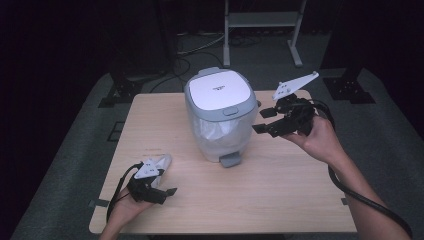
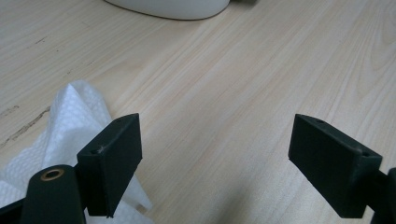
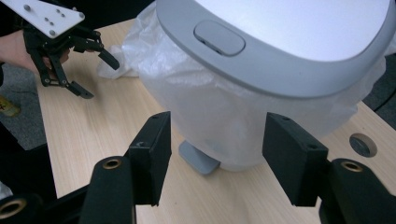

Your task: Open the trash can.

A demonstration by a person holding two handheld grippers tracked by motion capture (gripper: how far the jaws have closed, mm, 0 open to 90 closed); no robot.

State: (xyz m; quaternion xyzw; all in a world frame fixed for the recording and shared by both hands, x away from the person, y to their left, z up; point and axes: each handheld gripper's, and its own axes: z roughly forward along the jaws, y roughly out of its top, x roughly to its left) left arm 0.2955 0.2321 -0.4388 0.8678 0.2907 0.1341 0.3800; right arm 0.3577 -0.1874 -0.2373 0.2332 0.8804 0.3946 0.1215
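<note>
A small pedal bin [image 1: 218, 107] stands at the back middle of the wooden table [image 1: 280, 190]. It has a white lid [image 1: 218, 89] that lies closed, a clear liner and a grey pedal [image 1: 230, 160] facing me. My right gripper [image 1: 258, 121] hovers to its right, open and empty, jaws pointing at the bin [image 3: 261, 107]. In the right gripper view, my right gripper [image 3: 217, 158] frames the bin's lower body and pedal [image 3: 198, 158]. My left gripper [image 1: 167, 182] rests open near the front left corner, beside a white tissue [image 1: 162, 162]. The tissue [image 2: 70, 121] lies just outside the left jaw of my left gripper [image 2: 219, 158].
A round cable hole [image 3: 363, 144] is cut in the tabletop beside the bin. Behind the table stand a metal frame [image 1: 262, 20] and black stand bases [image 1: 117, 92] on the grey floor. Bare wood stretches between the two hands.
</note>
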